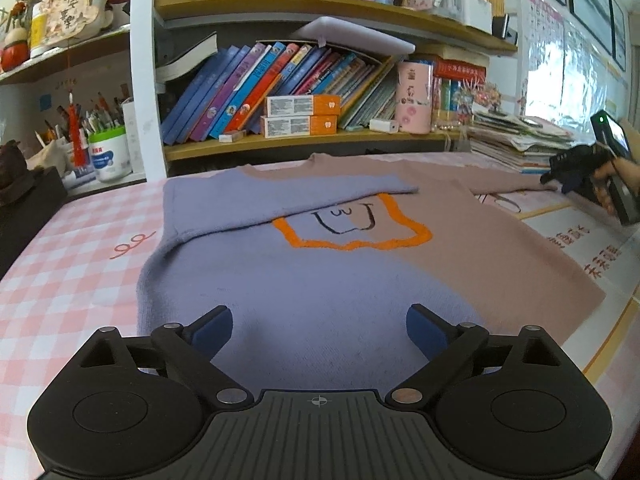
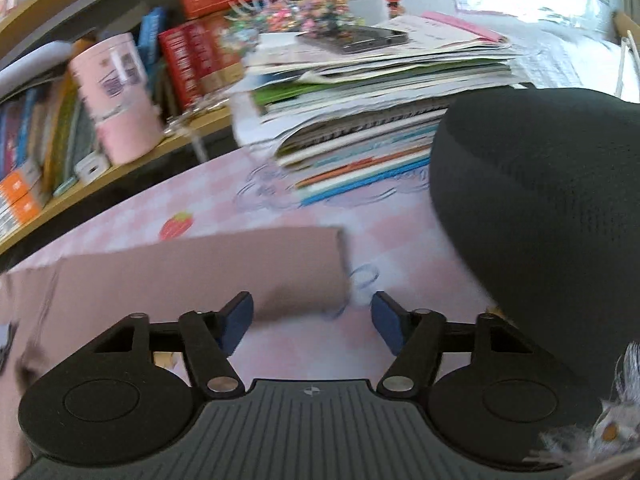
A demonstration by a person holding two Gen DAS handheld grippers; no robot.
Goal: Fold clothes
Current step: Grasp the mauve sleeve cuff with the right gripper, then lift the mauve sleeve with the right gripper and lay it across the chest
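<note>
A two-tone sweater (image 1: 320,280), lilac on one half and dusty pink on the other, is lying flat on the pink-checked worktop (image 1: 72,264), its neckline pointing toward the bookshelf (image 1: 304,140) at the back and its hem toward the left wrist camera, so its long axis is running away from that camera. The lilac sleeve (image 1: 288,196) is lying folded across the chest, partly covering an orange-outlined motif (image 1: 356,236). The pink sleeve (image 1: 512,182) is stretching out sideways toward the right edge of the view.

The left claw (image 1: 319,334) is hanging over the hem with its blue pads spread wide and nothing between them. Only this view is showing the whole garment, along with the right claw (image 1: 560,180) from outside, gripped by a person's hand (image 1: 608,184) at the end of the pink sleeve.

The right wrist view, blurred, is showing what the other cannot: the cuff (image 2: 304,272) of that sleeve up close, lying just ahead of the right claw (image 2: 312,322), whose pads are standing partly apart and pinching nothing. Behind it a stack of books and papers (image 2: 380,120) is carrying a phone (image 2: 356,40), and a dark rounded object (image 2: 540,200) is filling the right side.
</note>
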